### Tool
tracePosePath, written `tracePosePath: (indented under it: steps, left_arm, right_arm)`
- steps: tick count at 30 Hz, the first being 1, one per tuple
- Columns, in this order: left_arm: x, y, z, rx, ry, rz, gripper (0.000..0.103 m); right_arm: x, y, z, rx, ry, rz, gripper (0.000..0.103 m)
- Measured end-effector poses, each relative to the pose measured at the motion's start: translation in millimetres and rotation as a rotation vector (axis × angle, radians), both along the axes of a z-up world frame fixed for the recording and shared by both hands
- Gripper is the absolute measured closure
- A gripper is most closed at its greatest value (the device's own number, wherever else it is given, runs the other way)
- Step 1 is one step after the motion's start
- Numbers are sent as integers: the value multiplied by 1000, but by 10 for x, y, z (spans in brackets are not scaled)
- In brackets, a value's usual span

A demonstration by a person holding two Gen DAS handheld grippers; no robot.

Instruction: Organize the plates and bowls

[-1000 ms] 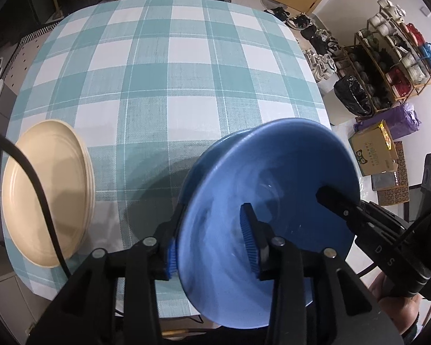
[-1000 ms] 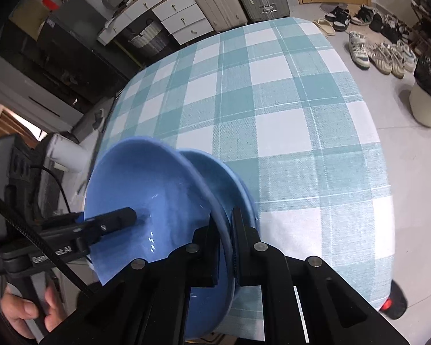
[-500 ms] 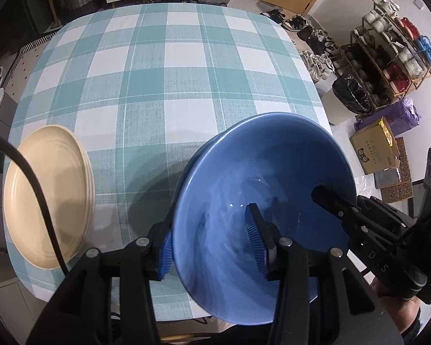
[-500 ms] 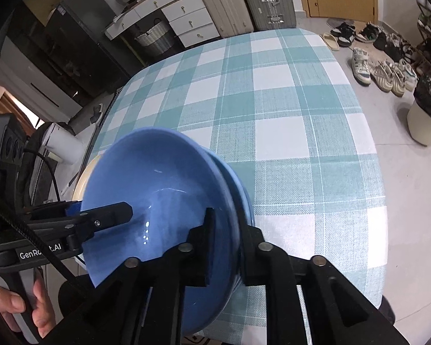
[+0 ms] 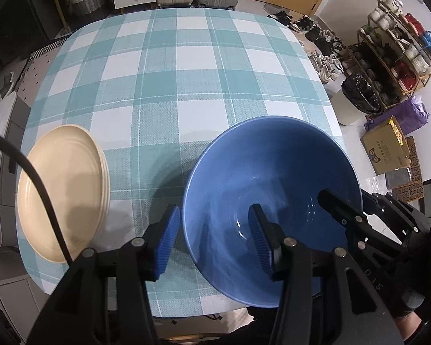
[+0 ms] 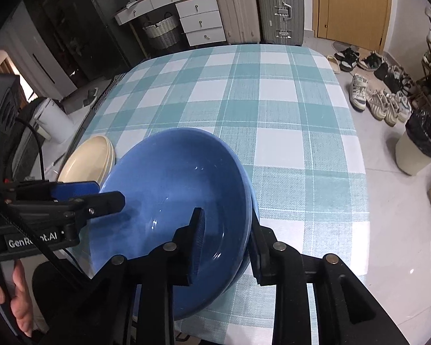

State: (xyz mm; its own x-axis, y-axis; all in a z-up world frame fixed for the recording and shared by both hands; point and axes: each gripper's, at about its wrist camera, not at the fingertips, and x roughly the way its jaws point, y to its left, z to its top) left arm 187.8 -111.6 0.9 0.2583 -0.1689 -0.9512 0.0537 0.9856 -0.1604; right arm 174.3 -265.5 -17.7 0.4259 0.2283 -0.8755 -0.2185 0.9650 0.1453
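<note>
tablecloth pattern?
Teal and white check tablecloth, clearest in the left wrist view.

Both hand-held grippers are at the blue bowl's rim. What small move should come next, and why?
Probably lift both clear. The left hand-held gripper and right hand-held gripper are opening, with the rim of the blue bowl between their pads but loose, and the bowl appears to sit on the checked tablecloth, beside the cream plates.

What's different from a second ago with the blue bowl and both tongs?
Both tongs are opening and letting go of the blue bowl. A second ago it hung tilted above the lower bowl; now it sits level, nested in it. The left tongs and right tongs straddle its rim without pressing. The cream plates and the checked tablecloth stayed as they were.
</note>
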Motion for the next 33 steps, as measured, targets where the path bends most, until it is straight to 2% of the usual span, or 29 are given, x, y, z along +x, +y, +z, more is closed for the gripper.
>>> tracePosePath:
  steps: [2, 4, 6, 11, 17, 18, 19, 21, 31, 33]
  left_arm:
    - [-8, -3, 12, -4, -2, -4, 53]
    - [-14, 2, 23, -2, -4, -5, 53]
    - [-24, 14, 32, -6, -8, -3, 53]
    - [-56, 56, 55, -16, -22, 0, 53]
    - [-142, 118, 118, 21, -103, 6, 53]
    - [-163, 128, 139, 40, -125, 10, 53]
    - [-179, 139, 159, 49, -145, 11, 53]
    - [-233, 154, 209, 63, -193, 14, 52]
    - [-438, 87, 306, 105, -335, -16, 46]
    - [-495, 75, 325, 102, -368, -23, 44]
  right_arm:
    - [-28, 36, 18, -23, -8, 14, 69]
    - [-61, 118, 40, -88, -18, 47, 53]
    - [-110, 195, 83, -178, -58, 66, 49]
    - [-151, 187, 164, -214, -85, 51, 48]
    - [-209, 47, 252, -85, -125, -11, 48]
    - [-241, 40, 269, -65, -142, -21, 44]
    - [-266, 41, 276, -50, -159, -28, 36]
    - [-329, 61, 258, -18, -191, -32, 31]
    - [-582, 152, 212, 53, -289, -41, 31]
    - [-652, 165, 219, 66, -321, -45, 27]
